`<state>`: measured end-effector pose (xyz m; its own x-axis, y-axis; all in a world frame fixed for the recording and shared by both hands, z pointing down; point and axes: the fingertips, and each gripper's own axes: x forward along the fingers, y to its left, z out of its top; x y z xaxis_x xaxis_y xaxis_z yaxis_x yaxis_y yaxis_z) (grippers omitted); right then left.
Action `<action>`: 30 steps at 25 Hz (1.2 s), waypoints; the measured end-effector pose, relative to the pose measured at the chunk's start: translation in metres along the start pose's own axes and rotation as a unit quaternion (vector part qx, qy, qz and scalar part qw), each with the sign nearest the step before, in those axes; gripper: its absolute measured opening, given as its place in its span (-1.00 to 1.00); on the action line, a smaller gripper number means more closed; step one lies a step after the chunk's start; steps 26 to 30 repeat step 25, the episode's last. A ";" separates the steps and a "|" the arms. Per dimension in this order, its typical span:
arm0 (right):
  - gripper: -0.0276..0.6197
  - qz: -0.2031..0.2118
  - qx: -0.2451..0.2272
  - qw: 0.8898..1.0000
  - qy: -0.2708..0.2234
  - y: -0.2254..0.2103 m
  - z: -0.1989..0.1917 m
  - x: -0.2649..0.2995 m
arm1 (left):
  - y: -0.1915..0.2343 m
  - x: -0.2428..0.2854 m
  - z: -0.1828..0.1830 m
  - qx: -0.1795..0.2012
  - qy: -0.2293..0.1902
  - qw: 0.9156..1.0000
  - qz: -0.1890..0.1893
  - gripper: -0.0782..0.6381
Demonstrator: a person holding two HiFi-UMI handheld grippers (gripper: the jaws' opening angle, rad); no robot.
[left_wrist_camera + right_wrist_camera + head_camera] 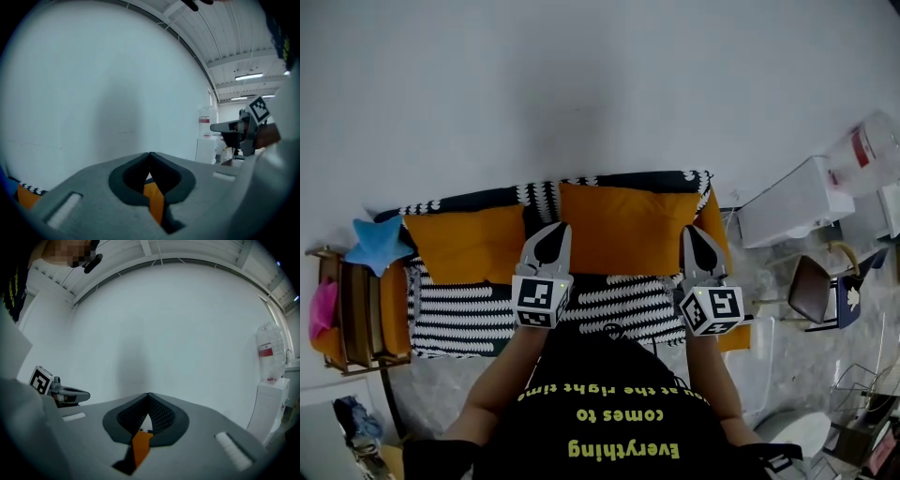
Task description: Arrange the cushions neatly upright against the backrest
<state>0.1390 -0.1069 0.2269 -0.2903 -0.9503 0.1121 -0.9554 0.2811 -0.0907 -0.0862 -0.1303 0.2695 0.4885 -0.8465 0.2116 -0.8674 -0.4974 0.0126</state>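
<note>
Two orange cushions stand against the backrest [478,198] of a sofa with a black-and-white patterned cover [459,319]. The smaller left cushion [467,242] leans beside the larger right cushion [623,230]. My left gripper [555,234] is shut over the right cushion's lower left corner. My right gripper [692,236] is shut over its lower right corner. In the left gripper view the left gripper [149,154] has its tips together against the white wall, with orange [154,199] showing only through the gap lower down. In the right gripper view the right gripper [148,395] looks the same, with orange [140,446] below.
A blue star-shaped cushion [377,244] and a pink item [321,309] sit by a wooden frame [356,314] at the sofa's left end. To the right are a white appliance [797,202], a water bottle [872,150] and a chair [811,286]. A white wall [581,84] rises behind the sofa.
</note>
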 end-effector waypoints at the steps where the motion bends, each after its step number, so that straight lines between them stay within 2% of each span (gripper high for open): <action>1: -0.88 0.000 -0.001 1.000 0.000 0.001 0.000 -0.001 | 0.000 0.000 0.000 0.000 0.000 1.000 -0.001 -0.78; 30: -0.88 -0.010 0.009 1.000 0.004 0.002 -0.009 -0.023 | -0.003 -0.011 -0.013 0.000 0.013 1.000 0.003 -0.78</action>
